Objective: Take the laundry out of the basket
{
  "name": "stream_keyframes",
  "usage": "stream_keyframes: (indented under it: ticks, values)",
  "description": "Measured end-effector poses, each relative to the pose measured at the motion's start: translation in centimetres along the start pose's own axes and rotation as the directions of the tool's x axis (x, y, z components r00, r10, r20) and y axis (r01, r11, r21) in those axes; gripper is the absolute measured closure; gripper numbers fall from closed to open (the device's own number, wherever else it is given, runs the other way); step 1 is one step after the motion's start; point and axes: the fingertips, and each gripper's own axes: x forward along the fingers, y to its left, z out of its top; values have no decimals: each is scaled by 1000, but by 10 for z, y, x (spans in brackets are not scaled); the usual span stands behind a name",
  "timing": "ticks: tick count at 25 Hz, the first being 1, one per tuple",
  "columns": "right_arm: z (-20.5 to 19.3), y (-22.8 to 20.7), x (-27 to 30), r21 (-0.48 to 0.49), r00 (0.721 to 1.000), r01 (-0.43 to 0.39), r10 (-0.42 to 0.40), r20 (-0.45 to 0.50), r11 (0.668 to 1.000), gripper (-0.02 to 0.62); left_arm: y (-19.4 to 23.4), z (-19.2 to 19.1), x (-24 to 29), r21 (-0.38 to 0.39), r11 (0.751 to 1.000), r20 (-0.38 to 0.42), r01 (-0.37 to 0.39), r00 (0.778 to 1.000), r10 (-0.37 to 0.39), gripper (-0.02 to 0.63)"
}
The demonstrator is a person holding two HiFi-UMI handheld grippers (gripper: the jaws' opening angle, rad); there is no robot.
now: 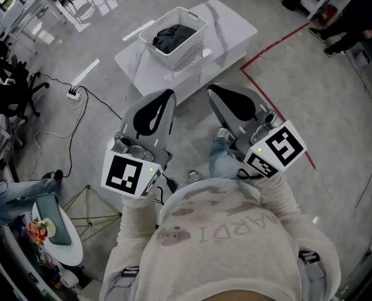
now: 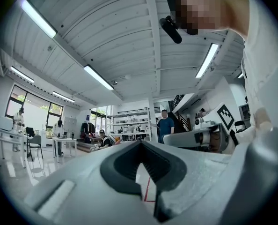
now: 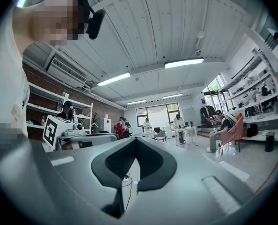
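Plainly not started. The laundry (image 1: 173, 36) is all in the basket (image 1: 187, 54); none lies on the counter (image 1: 230, 25), none is in either claw. The whole job is left, as I judge it: reach over, grip the cloth, lift it clear of the rim.

Left claw (image 1: 166, 94): jaws closed, tips meeting, only the hollow between the pads showing, nothing in it. Right claw (image 1: 211, 90): the same, tips together, empty. I hold both up close to my chest, side by side, pointing toward the counter and well apart from the basket.

Basket: white, slatted plastic walls, upright on the low white counter, toward its left end as I see it.

Laundry: dark, black or charcoal, one rumpled heap of soft folds, its top about level with the rim. I cannot tell whether it is one garment or several. It looks limp and likely to drape and drag when lifted; a pinch at a raised fold seems the best hold.
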Motion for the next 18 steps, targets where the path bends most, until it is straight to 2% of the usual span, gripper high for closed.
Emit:
stream_keyframes:
  ticks: [10, 18]
  values:
    - [17, -92, 63, -7, 995, -96, 96, 2, 995, 569, 60, 1, 86, 2, 996, -1, -90, 996, 90, 606]
    - [26, -190, 92, -22, 989, -144, 144, -17, 989, 569, 92, -4, 181, 3, 990, 17, -144, 989, 144, 606]
